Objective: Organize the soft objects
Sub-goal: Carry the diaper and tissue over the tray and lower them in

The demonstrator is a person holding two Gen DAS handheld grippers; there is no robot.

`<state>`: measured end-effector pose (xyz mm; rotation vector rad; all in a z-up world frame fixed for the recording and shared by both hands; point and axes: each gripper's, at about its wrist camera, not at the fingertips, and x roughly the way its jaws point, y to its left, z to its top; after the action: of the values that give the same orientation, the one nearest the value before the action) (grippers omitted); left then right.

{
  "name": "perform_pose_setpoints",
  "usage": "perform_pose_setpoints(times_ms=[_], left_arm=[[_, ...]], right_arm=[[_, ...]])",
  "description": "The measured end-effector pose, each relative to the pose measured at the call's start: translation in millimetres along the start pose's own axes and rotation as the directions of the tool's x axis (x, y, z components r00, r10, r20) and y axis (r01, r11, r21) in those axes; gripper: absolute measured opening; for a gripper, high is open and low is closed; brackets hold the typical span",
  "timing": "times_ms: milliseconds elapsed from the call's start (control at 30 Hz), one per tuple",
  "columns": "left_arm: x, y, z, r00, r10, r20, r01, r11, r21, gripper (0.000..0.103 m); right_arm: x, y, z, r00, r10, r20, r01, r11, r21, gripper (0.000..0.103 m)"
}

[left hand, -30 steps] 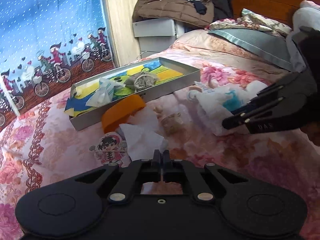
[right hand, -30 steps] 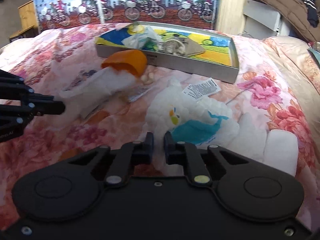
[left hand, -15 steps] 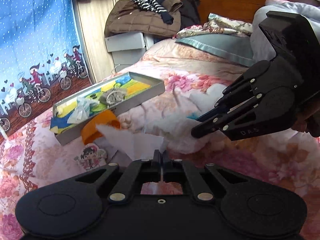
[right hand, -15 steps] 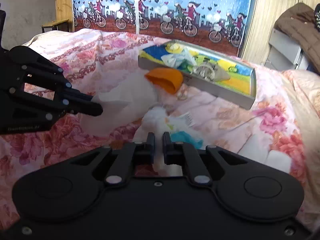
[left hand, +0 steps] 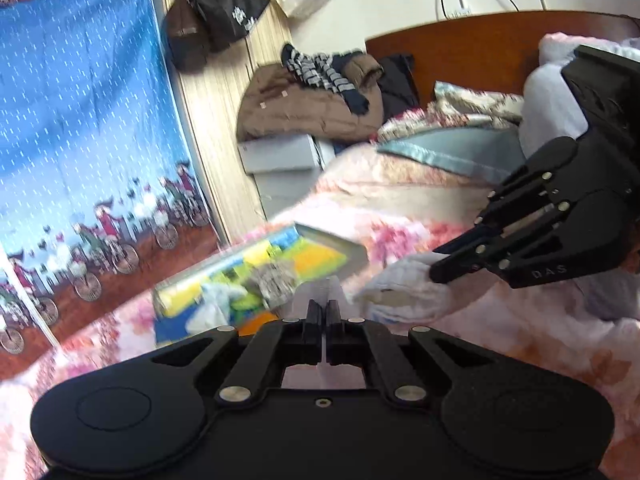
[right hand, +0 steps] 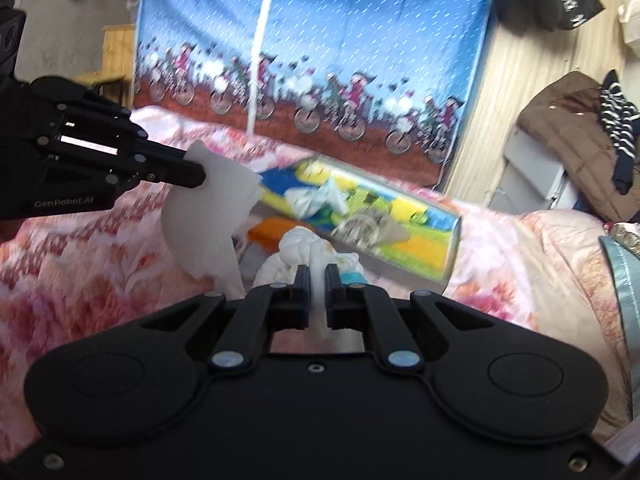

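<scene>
White cloth (right hand: 208, 216): hangs over the bed (right hand: 80, 264), pinched by the clenched left claw (right hand: 200, 174); thin grip could let it slip.
Plush toy (right hand: 304, 252): dangles from the clamped right claw (right hand: 316, 276); may drop short of the tray (right hand: 450, 252).

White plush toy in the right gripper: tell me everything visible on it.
The white plush toy looks soft and fluffy, with a teal patch and a small yellow-orange mark. It hangs bunched and lifted above the floral bedspread, pinched by a fold between the shut right gripper. Nothing else visibly touches it. The tray lies beyond.
</scene>
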<state>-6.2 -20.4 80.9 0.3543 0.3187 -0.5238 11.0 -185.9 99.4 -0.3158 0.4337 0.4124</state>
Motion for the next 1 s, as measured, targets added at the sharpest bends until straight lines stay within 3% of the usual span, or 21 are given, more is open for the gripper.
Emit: perform_pose_setpoints(times_ms=[233, 367, 467, 733, 1000], left_arm=[[8.1, 18.6, 36.0, 0.991, 0.074, 0.107, -0.072, 0.997, -0.025, 0.000], [27.0, 26.5, 57.8, 0.980, 0.117, 0.164, -0.115, 0.993, -0.017, 0.000], [48.1, 34.7, 71.3, 0.969, 0.160, 0.190, -0.151, 0.987, -0.062, 0.000], [136.8, 63.0, 72.9, 0.959, 0.256, 0.122, -0.232, 0.956, -0.177, 0.000], [204.7, 86.1, 55.1, 0.951, 0.294, 0.094, -0.266, 0.935, -0.233, 0.000]], right_arm=[[1.2, -32.2, 30.6, 0.993, -0.069, 0.097, 0.066, 0.997, 0.033, 0.002], [20.4, -56.1, 51.7, 0.982, -0.120, 0.148, 0.115, 0.993, 0.041, 0.002], [43.4, -75.5, 65.7, 0.975, -0.150, 0.165, 0.139, 0.987, 0.080, 0.002], [127.6, -111.5, 75.9, 0.960, -0.244, 0.138, 0.223, 0.963, 0.152, 0.002], [205.9, -130.7, 42.8, 0.955, -0.291, 0.065, 0.272, 0.940, 0.206, 0.002]])
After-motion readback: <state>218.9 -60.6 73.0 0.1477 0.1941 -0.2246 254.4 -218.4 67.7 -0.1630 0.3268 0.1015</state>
